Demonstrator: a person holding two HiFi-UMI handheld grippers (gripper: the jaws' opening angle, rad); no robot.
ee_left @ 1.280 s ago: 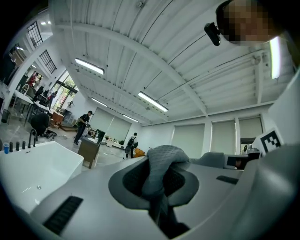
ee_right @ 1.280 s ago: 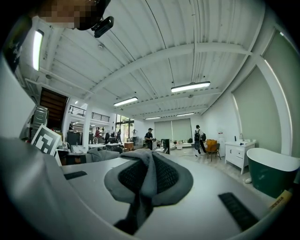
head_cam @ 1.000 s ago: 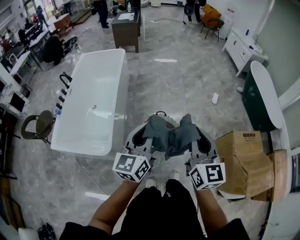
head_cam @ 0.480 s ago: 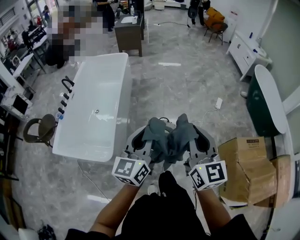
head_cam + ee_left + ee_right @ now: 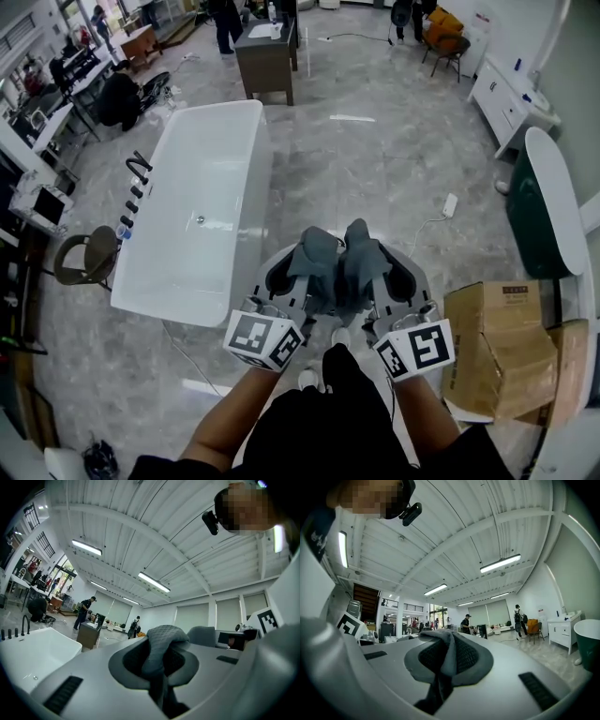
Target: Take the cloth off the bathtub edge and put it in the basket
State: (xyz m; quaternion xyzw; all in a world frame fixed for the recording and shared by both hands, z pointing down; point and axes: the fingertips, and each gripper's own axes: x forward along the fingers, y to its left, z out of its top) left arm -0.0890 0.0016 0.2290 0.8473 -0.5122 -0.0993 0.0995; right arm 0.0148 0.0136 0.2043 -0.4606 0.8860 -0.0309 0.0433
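Note:
A grey quilted cloth (image 5: 334, 266) hangs bunched between my two grippers, held in the air in front of the person's legs. My left gripper (image 5: 302, 270) is shut on one end of the cloth (image 5: 158, 649), which pokes up out of its jaws. On the other end of the cloth (image 5: 446, 654) my right gripper (image 5: 372, 272) is shut, and the two grippers sit close side by side. The white bathtub (image 5: 192, 211) stands on the floor to the left, apart from both grippers. No basket shows in any view.
A cardboard box (image 5: 502, 339) sits on the floor to the right. A dark green tub (image 5: 537, 202) is beyond it at the right edge. A brown stool (image 5: 82, 255) and black taps (image 5: 134, 178) are left of the bathtub. A dark cabinet (image 5: 267, 58) and people are far back.
The two grippers have drawn closer together, so the cloth that spread between them is now bunched into a narrow fold. The view has shifted slightly away from the bathtub.

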